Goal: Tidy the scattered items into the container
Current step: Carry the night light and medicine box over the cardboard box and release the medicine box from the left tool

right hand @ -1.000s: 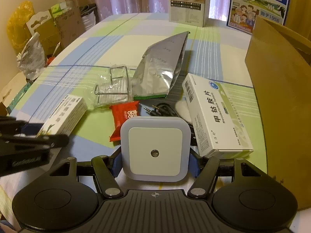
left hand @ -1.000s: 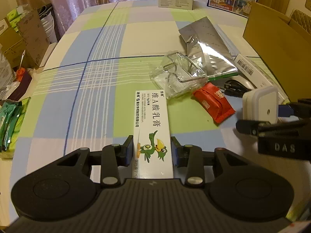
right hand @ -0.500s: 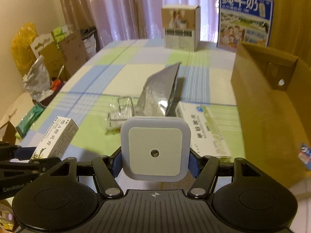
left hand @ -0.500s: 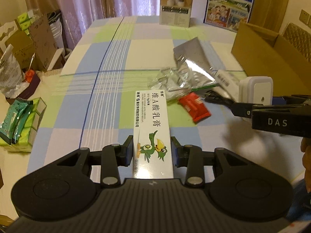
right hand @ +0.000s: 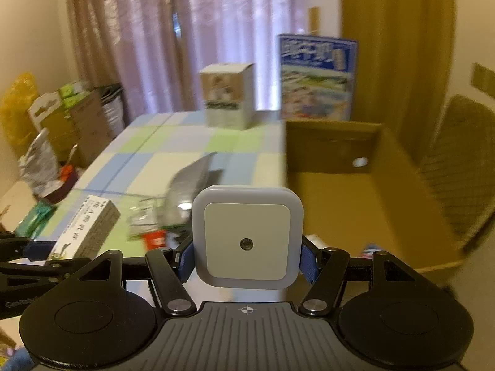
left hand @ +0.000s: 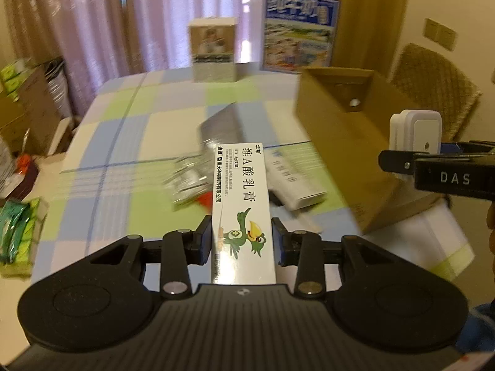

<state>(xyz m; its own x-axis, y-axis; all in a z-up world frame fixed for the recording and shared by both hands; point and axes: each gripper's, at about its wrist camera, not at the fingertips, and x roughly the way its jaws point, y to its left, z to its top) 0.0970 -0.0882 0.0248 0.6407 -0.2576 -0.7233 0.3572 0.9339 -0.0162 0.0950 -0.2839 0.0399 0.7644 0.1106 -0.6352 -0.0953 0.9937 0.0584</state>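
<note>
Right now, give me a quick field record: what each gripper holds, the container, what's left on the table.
left gripper: shut on long white ointment carton with green bird print, held off the table
right gripper: shut on square white plug-in night light, held off the table
container: open brown cardboard box, at right side of table
box contents: small item at near corner, too blurred to identify
left on checked tablecloth: silver foil pouch, red packet, white medicine box
image quality: motion blur
</note>
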